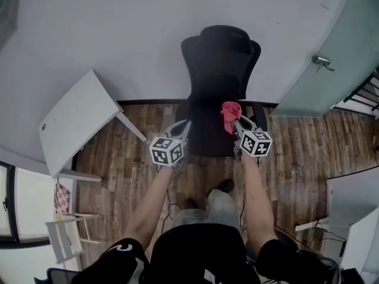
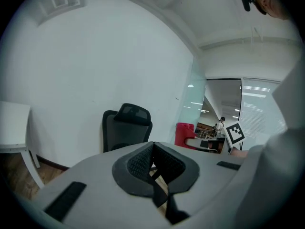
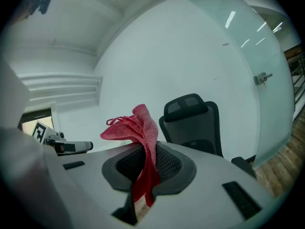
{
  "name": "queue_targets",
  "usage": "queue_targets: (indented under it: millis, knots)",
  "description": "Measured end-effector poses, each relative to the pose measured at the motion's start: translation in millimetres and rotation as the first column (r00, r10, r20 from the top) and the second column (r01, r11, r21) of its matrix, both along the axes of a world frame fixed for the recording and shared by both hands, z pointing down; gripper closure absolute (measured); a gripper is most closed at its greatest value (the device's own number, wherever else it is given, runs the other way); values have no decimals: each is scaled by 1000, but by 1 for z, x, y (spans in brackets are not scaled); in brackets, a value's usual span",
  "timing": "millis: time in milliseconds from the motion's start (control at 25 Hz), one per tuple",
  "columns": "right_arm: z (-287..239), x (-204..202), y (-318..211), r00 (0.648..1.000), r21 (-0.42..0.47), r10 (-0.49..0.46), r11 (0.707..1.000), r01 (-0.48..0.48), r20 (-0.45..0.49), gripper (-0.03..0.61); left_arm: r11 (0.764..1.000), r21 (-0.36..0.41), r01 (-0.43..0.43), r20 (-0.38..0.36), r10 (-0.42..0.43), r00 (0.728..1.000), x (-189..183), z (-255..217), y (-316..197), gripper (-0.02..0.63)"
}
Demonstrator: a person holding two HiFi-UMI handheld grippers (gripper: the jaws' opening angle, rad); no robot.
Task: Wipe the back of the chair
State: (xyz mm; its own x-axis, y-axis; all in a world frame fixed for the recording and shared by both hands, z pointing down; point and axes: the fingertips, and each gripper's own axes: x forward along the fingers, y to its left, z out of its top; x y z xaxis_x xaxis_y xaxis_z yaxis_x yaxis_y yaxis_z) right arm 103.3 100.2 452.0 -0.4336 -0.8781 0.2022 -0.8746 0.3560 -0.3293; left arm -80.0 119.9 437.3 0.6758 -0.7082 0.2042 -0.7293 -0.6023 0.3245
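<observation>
Only the head view shows the white desk (image 1: 77, 123) and the wood floor (image 1: 308, 141). The gripper views show the fingers. The left gripper (image 2: 153, 144) has its fingers pressed together on nothing, and the right gripper (image 3: 145, 149) is clenched on the single red cloth (image 3: 136, 123). One black chair (image 1: 220, 70), high-backed with a headrest, stands against the wall, apart from both grippers.

Holds both forearms (image 1: 153, 197) out ahead, side by side, grippers level. Presses the jaws of the left gripper (image 1: 187, 125) together on nothing. Pinches a red cloth (image 1: 230, 111) between the closed jaws of the right gripper (image 1: 235, 122).
</observation>
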Motion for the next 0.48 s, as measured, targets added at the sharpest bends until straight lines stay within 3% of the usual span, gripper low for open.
queue_targets:
  millis: [240,480]
  knots:
    - [-42,-4,38,999,63,-25,998,23,31,512,999,44,5,1,-5,1000,13,-37,42,589]
    - [-51,9,53,999,77,-21,997,18,36,512,996,92,1,24,-4,1000,34,-60,62,589]
